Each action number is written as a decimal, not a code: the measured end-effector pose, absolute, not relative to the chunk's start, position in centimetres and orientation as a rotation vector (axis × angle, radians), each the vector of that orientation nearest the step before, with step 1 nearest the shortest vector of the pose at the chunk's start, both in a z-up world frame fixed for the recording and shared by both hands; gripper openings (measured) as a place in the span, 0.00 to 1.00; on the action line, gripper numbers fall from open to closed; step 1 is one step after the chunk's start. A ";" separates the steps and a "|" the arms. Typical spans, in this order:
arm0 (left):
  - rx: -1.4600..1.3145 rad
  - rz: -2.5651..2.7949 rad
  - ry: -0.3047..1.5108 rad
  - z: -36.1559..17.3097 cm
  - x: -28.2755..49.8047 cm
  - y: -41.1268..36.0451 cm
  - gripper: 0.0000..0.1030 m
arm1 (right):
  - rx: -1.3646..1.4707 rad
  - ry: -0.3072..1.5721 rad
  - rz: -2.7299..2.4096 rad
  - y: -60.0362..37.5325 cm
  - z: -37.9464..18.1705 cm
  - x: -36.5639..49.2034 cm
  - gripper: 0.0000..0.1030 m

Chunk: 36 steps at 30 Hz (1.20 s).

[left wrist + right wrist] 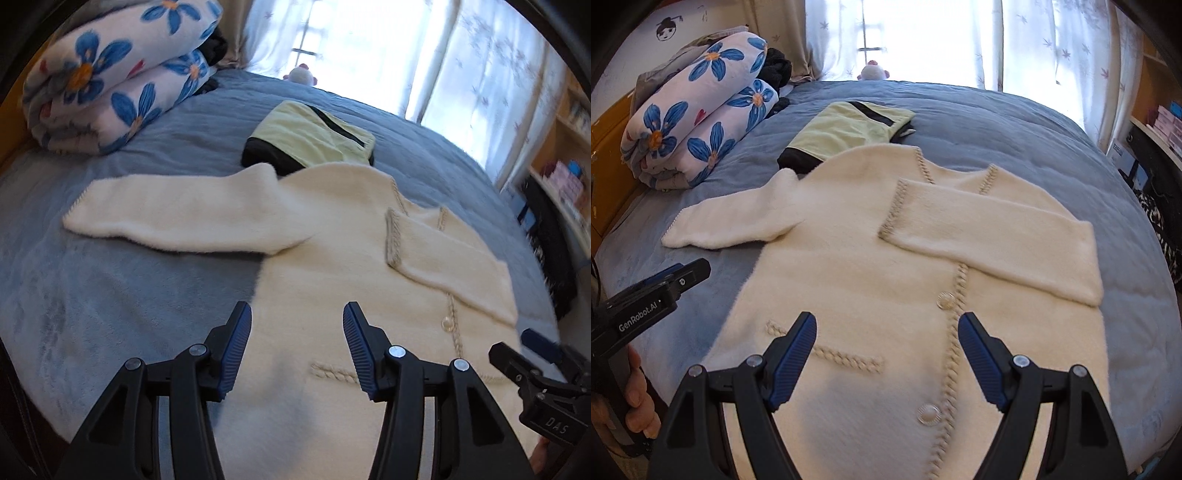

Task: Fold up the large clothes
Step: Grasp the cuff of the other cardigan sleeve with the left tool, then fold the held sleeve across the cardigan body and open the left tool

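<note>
A cream fuzzy cardigan (871, 258) lies flat, front up, on the blue bed (1015, 122); it also shows in the left wrist view (332, 240). Its right sleeve (990, 240) is folded across the chest. Its left sleeve (735, 218) lies stretched out to the left. My left gripper (297, 347) is open and empty over the cardigan's lower left part. My right gripper (886, 358) is open and empty over the lower front, near the buttons (945, 299). The right gripper also shows at the left wrist view's right edge (532, 354).
A folded pale green and black garment (849, 129) lies beyond the cardigan's collar. A rolled floral blanket (698, 110) sits at the back left. A small plush toy (873, 72) is by the curtained window. Shelves (569, 155) stand to the right of the bed.
</note>
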<state>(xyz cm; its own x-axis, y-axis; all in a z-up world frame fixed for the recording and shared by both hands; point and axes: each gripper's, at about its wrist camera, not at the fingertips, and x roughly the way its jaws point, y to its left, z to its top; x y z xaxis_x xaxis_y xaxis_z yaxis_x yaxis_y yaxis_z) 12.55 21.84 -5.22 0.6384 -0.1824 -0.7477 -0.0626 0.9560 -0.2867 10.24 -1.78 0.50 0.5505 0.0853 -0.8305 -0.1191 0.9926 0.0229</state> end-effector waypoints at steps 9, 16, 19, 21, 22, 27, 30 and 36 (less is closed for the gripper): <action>-0.574 0.009 0.892 -11.0 18.1 35.5 0.49 | -0.027 1.006 0.142 4.0 -2.1 16.1 0.77; -0.736 0.076 0.987 -16.6 22.4 44.3 0.49 | -0.046 1.009 0.160 7.2 -3.5 18.4 0.77; -0.827 0.054 1.011 -19.0 23.6 46.7 0.48 | -0.060 1.026 0.163 8.2 -4.1 19.2 0.77; -0.881 0.038 1.000 -20.0 24.4 48.0 0.48 | -0.070 1.033 0.162 8.8 -4.5 19.6 0.77; -0.886 0.041 0.992 -20.1 24.7 48.2 0.48 | -0.074 1.036 0.161 9.0 -4.6 19.7 0.77; -0.879 0.087 0.969 -20.2 27.6 49.1 0.39 | -0.067 1.058 0.159 9.2 -5.3 20.0 0.77; -0.842 0.142 0.983 -20.2 28.7 49.0 0.14 | -0.057 1.063 0.150 8.7 -5.4 20.1 0.77; -0.686 0.188 0.899 -15.7 28.6 45.4 0.06 | -0.012 1.070 0.130 6.9 -5.3 20.0 0.77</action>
<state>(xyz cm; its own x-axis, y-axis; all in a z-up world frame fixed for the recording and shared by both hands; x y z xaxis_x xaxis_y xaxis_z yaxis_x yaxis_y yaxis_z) 28.64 45.37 -15.72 0.6224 -0.1261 -0.7725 -0.4258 0.7736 -0.4694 20.00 6.87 -5.31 0.4734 0.1005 -0.8751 -0.1124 0.9922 0.0531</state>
